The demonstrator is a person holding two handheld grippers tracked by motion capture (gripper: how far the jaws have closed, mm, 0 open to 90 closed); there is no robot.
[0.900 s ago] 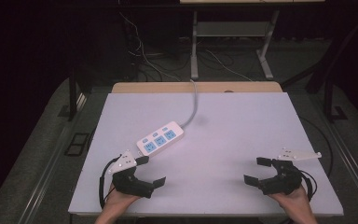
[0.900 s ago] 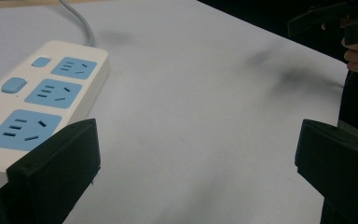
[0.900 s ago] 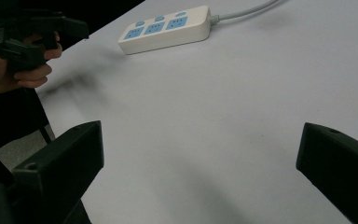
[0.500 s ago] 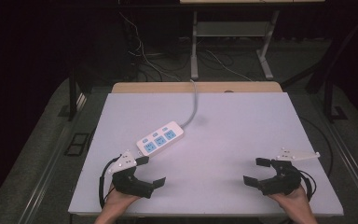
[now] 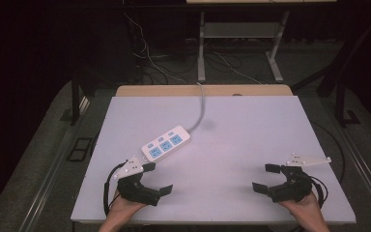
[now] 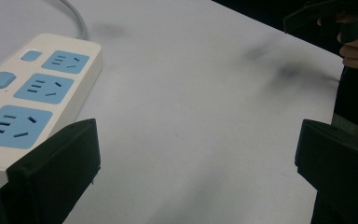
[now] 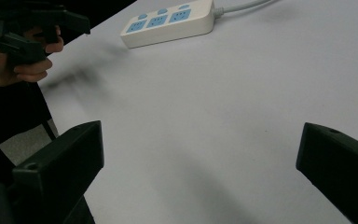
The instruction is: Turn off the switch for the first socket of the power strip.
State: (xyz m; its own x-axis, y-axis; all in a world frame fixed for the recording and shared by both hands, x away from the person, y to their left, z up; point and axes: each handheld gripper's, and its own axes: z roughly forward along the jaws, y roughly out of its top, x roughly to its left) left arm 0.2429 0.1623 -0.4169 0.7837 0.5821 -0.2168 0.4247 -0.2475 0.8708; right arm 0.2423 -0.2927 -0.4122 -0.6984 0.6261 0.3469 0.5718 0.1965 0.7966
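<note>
on the white table (image 5: 251,145), both claws spread wide, empty, the left claw (image 5: 155,179) near the power strip (image 5: 166,143).

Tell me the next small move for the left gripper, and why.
Probably ease the left gripper forward toward the near end of the power strip. Its fingers stand wide open with nothing between them, and the strip lies just ahead of it on the table, untouched. The right gripper is open too, but sits much farther from the strip.

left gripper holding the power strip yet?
No, in the left gripper view the left gripper has its jaws wide apart over bare table, with the power strip lying off to one side.
</note>
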